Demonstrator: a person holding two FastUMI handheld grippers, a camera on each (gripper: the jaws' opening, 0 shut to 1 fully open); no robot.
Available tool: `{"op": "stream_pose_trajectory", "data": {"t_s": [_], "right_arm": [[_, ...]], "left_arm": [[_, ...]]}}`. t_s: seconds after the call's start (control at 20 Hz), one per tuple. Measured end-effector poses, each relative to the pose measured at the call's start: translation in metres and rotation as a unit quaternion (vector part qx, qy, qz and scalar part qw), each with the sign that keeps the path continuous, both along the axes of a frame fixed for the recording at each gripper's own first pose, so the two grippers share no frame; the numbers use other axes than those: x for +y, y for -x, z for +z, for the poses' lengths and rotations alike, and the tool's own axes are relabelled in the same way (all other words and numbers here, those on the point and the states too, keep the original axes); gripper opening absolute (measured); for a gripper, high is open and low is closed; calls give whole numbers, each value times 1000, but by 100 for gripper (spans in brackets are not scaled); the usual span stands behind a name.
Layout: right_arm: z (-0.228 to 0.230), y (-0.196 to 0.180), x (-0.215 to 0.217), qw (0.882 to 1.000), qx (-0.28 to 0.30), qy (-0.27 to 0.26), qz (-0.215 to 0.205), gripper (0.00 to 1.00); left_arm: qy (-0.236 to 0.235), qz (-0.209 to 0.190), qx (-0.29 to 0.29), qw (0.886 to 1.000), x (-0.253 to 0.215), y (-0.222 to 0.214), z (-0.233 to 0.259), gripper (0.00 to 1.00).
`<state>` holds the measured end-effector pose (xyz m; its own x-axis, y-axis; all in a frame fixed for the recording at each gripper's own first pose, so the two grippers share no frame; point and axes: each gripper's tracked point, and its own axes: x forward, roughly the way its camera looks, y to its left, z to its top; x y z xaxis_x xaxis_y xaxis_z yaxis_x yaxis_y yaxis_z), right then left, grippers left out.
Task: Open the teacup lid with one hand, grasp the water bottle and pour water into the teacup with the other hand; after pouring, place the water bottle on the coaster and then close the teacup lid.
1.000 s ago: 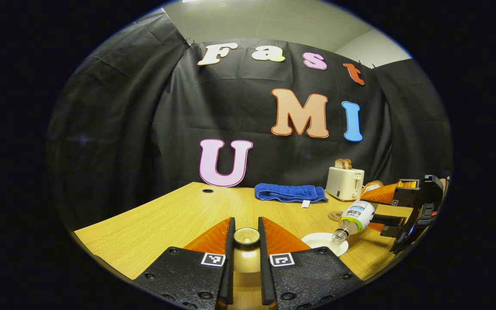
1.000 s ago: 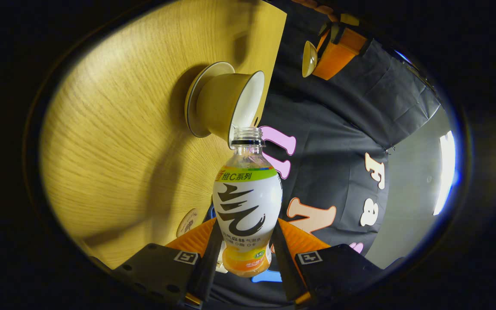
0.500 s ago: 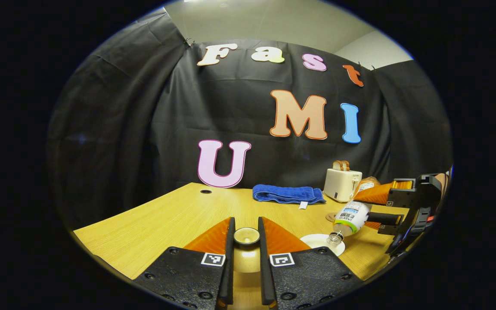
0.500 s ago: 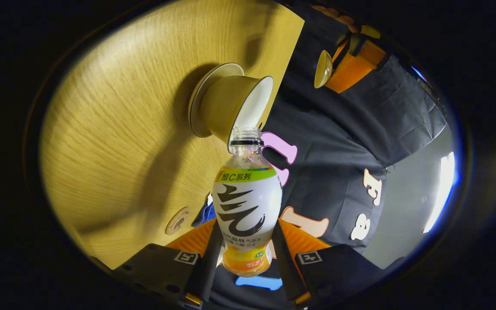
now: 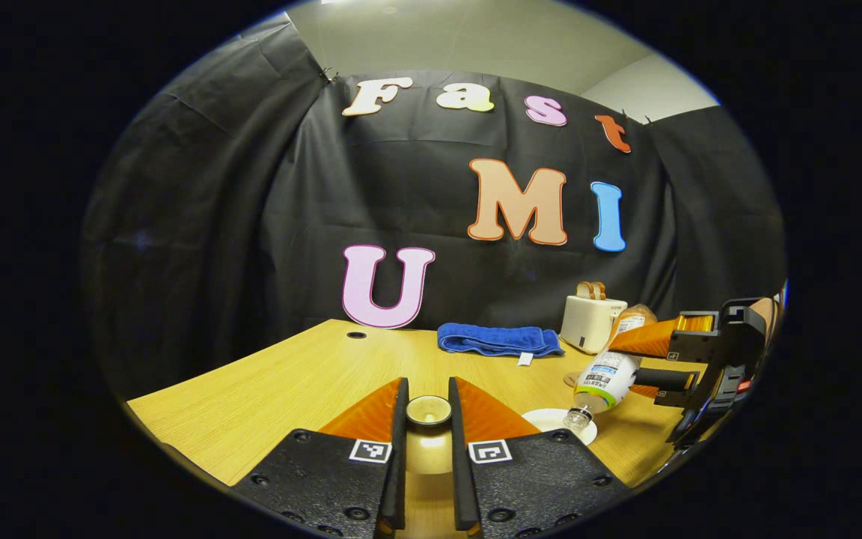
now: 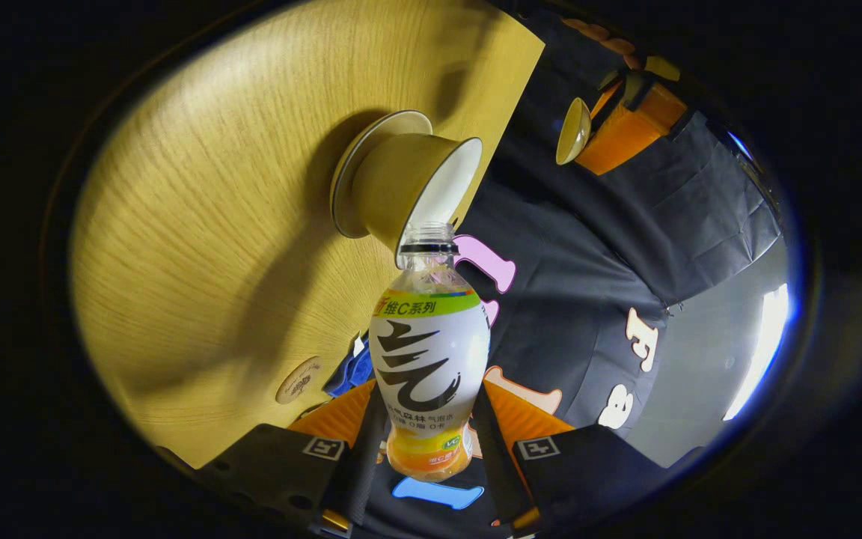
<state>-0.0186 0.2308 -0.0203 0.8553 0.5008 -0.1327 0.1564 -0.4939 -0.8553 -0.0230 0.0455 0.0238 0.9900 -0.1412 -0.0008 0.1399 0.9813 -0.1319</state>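
- Teacup (image 6: 408,187): landmark item; stands on its saucer (image 6: 349,176) on the wooden table (image 6: 199,224); uncovered, inside pale; no water can be made out in it.
- Water bottle (image 6: 429,352): uncapped; tipped steeply neck-down with its mouth at the teacup's rim; in the left gripper view (image 5: 604,378) it slants down toward the teacup from the far side.
- Right gripper (image 6: 427,442): jaws clamped on the lower body of the water bottle, one finger on each side; rolled far over so the table reads sideways; judged to be in the pouring step.
- Left gripper (image 5: 429,427): jaws narrow, pinching the knob of the teacup lid (image 5: 429,410); held level, raised off the table, well apart from the teacup to one side.
- Coaster (image 6: 298,379): flat on the table, beyond the teacup from the left gripper, bare.
- Risk, spill: bottle mouth sits at the rim, not over the centre; a small drift outward would likely send water onto saucer or table.
- Risk, knock: neck close to the rim; a push could tip or shift the teacup.
- Risk, slip: grip is low on a rounded body; the tilted bottle may rotate between the fingers.
- Risk, lid: only the knob is pinched; a loosened grip would drop it.
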Motion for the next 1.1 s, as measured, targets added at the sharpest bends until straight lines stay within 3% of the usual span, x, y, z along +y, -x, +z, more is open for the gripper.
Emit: {"op": "stream_pose_trajectory", "data": {"t_s": [0.9, 1.1], "right_arm": [[1, 2, 2, 1000, -8, 13, 6, 68], [2, -1, 3, 1000, 9, -13, -1, 68]], "left_arm": [[4, -7, -2, 1000, -5, 2, 1, 23], [-1, -5, -7, 1000, -5, 3, 4, 23]]}}
